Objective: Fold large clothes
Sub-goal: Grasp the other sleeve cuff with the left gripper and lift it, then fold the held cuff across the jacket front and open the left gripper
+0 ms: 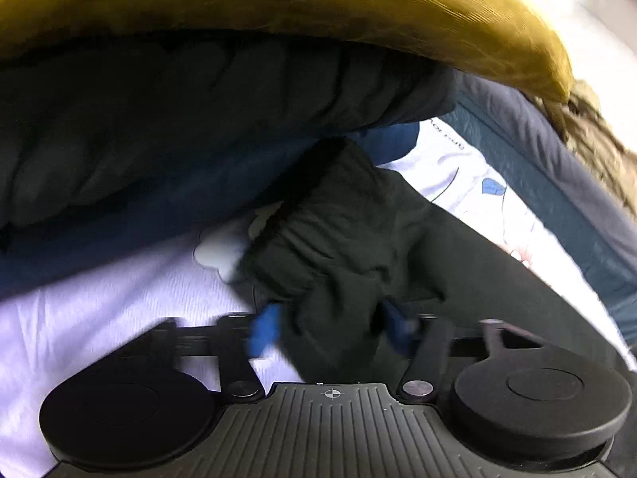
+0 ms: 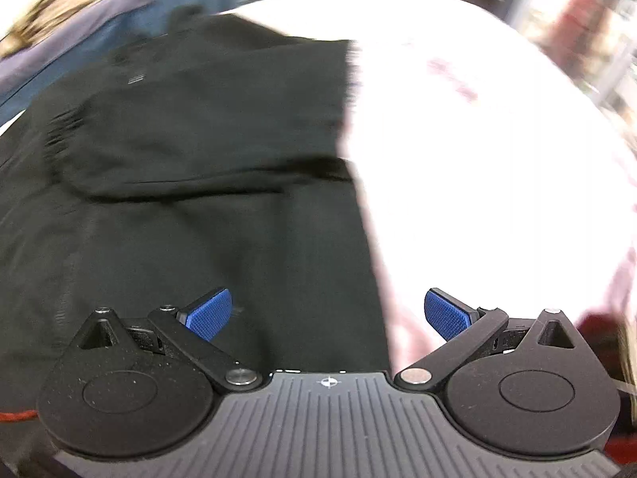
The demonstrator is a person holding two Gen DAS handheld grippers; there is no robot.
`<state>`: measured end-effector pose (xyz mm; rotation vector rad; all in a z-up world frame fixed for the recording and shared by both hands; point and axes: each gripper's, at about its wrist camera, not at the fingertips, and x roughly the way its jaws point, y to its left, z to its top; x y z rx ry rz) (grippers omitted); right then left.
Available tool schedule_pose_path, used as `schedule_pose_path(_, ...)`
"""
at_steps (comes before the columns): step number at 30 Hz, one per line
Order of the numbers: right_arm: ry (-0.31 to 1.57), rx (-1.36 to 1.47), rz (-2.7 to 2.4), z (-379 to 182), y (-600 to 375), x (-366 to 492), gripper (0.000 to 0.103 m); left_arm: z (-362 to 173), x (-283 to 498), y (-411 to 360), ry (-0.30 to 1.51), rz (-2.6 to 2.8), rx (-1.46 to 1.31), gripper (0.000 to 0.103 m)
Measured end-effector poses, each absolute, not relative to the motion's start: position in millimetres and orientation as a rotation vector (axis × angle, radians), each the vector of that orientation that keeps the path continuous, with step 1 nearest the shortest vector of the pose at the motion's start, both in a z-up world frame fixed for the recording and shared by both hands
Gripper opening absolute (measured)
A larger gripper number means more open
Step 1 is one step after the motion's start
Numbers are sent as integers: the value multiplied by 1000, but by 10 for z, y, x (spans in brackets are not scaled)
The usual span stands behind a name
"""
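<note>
A large black garment lies spread on a white bed sheet. In the left wrist view a bunched part of the black garment, with a gathered cuff, sits between the blue pads of my left gripper, which is shut on it just above the sheet. My right gripper is open and empty, its blue pads wide apart, hovering over the garment's right edge where it meets the sheet. Both views are blurred by motion.
A yellow-olive pillow lies over a dark quilted blanket at the back of the left wrist view. A blue-grey padded edge runs along the right. The sheet has a printed pattern. Blurred room clutter stands beyond the bed.
</note>
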<state>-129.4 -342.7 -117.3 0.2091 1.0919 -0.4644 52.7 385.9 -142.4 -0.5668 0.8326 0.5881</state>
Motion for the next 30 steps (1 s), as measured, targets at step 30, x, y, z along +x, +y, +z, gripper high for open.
schedule_pose_path(30, 1019, 366, -595, -1256, -3747, -1686, 102, -138, 941, -665, 669, -475, -165, 46)
